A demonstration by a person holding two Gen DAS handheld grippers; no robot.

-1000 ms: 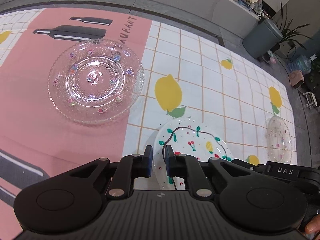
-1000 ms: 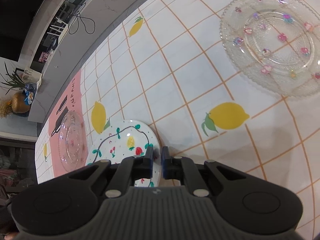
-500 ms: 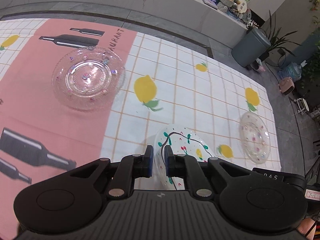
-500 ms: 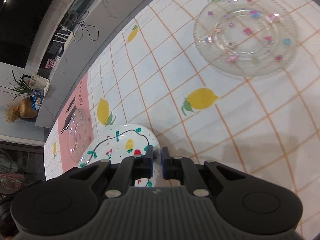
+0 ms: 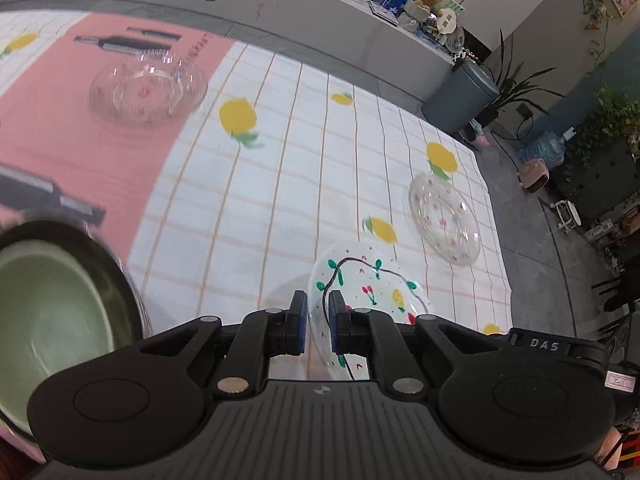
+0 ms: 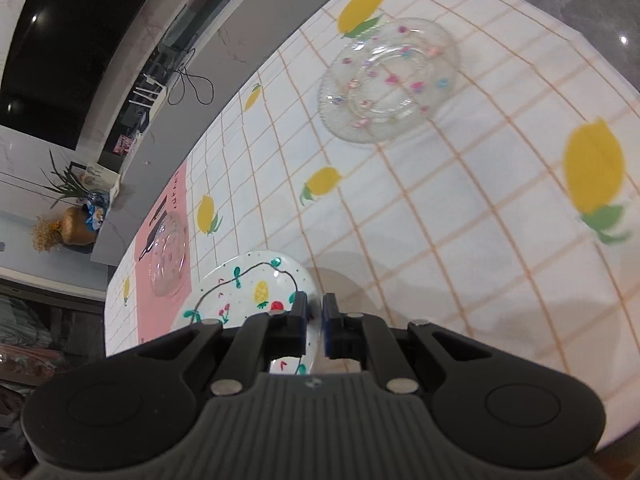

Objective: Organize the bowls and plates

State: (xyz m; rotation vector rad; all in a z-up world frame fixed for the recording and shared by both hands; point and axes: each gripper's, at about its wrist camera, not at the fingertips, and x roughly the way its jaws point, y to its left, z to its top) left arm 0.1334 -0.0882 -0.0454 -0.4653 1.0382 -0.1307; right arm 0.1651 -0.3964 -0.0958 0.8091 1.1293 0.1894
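Both grippers hold one white painted plate [image 5: 372, 284] with fruit and vine drawings, lifted above the table. My left gripper [image 5: 318, 312] is shut on its left rim. My right gripper [image 6: 315, 314] is shut on its right rim; the plate [image 6: 248, 288] shows to the left of the fingers. A clear glass plate with coloured dots [image 5: 444, 218] lies on the lemon cloth at the right; it also shows in the right wrist view [image 6: 388, 80]. A second clear glass plate [image 5: 148, 92] lies on the pink mat, seen too in the right wrist view [image 6: 168, 254]. A green bowl [image 5: 52, 316] sits at the near left.
The table carries a white checked cloth with lemons [image 5: 280, 184] and a pink mat with bottle prints [image 5: 60, 152]. A grey bin [image 5: 460, 96], plants and a counter stand beyond the table's far edge. The floor [image 5: 532, 264] lies past the right edge.
Both grippers have risen and pulled back with the painted plate, so the table looks farther away. The green bowl has come into the left wrist view.
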